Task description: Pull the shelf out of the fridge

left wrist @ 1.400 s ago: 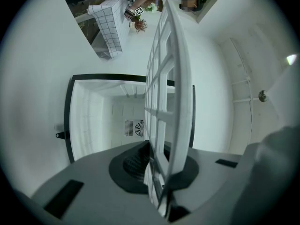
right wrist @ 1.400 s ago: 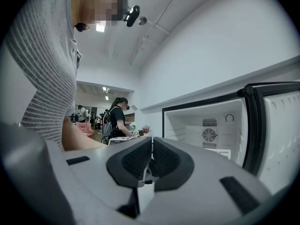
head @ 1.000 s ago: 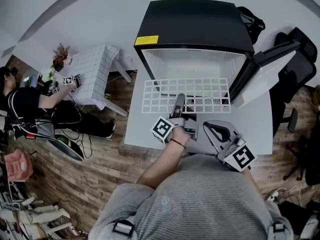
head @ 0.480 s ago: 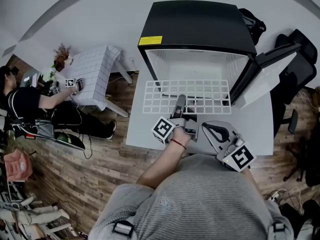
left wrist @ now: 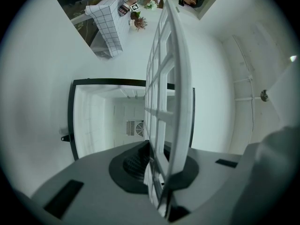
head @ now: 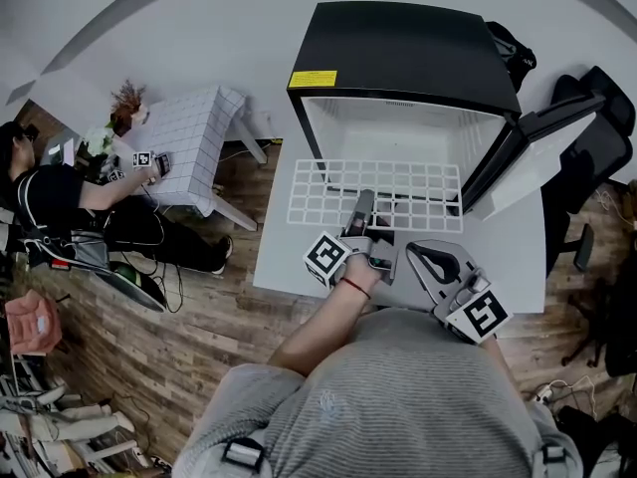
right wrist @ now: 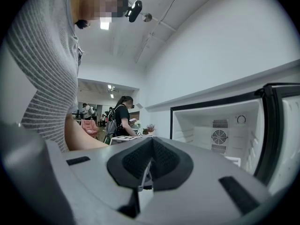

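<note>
A black mini fridge (head: pixel 398 48) stands open on a white table (head: pixel 289 267), its white inside showing. The white wire shelf (head: pixel 328 192) lies flat in front of the opening, most of it outside the fridge and over the table. My left gripper (head: pixel 360 207) is shut on the shelf's near edge. In the left gripper view the shelf (left wrist: pixel 180 78) runs edge-on away from the left gripper (left wrist: pixel 157 168) toward the fridge cavity (left wrist: pixel 108 121). My right gripper (head: pixel 423 259) hangs near my body, shut and empty. In the right gripper view the right gripper (right wrist: pixel 149 170) has the fridge (right wrist: pixel 220 130) to its right.
The fridge door (head: pixel 542 137) stands swung open at the right. A black chair (head: pixel 597 118) is beyond it. A small table with a checked cloth (head: pixel 189 147) stands at the left, with a seated person (head: pixel 50 202) beside it. Wooden floor surrounds the white table.
The shelf has come slightly farther out of the fridge, with the left gripper still clamped on it. The right gripper has stayed put.
</note>
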`<control>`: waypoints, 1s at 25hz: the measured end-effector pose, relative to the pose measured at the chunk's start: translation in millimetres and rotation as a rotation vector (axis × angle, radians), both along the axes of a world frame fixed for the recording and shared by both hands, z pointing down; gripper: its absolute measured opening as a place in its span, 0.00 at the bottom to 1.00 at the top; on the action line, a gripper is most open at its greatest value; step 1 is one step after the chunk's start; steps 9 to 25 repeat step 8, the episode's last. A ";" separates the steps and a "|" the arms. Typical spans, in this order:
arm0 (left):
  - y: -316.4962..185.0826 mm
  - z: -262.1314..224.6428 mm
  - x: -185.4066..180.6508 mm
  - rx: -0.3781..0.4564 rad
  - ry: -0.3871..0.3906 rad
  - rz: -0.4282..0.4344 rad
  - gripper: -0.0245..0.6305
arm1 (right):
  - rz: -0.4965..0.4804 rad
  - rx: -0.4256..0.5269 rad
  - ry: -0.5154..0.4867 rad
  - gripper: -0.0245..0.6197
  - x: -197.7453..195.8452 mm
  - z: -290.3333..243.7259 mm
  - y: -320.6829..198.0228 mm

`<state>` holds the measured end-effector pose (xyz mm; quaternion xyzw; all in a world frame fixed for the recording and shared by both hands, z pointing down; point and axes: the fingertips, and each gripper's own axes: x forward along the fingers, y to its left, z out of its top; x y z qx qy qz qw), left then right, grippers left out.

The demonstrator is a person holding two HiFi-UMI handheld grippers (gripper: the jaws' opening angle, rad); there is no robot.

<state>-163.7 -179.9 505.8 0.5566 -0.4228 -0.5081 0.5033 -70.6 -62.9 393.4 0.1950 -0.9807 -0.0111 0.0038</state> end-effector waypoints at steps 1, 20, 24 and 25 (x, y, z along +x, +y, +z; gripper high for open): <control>0.8 -0.9 0.6 0.001 0.003 0.002 0.09 | 0.000 0.000 0.002 0.06 0.0 -0.2 0.4; 2.8 3.3 1.1 -0.005 -0.010 0.008 0.09 | -0.001 -0.004 -0.002 0.06 -1.2 -0.6 1.5; 2.8 3.3 1.1 -0.005 -0.010 0.008 0.09 | -0.001 -0.004 -0.002 0.06 -1.2 -0.6 1.5; 2.8 3.3 1.1 -0.005 -0.010 0.008 0.09 | -0.001 -0.004 -0.002 0.06 -1.2 -0.6 1.5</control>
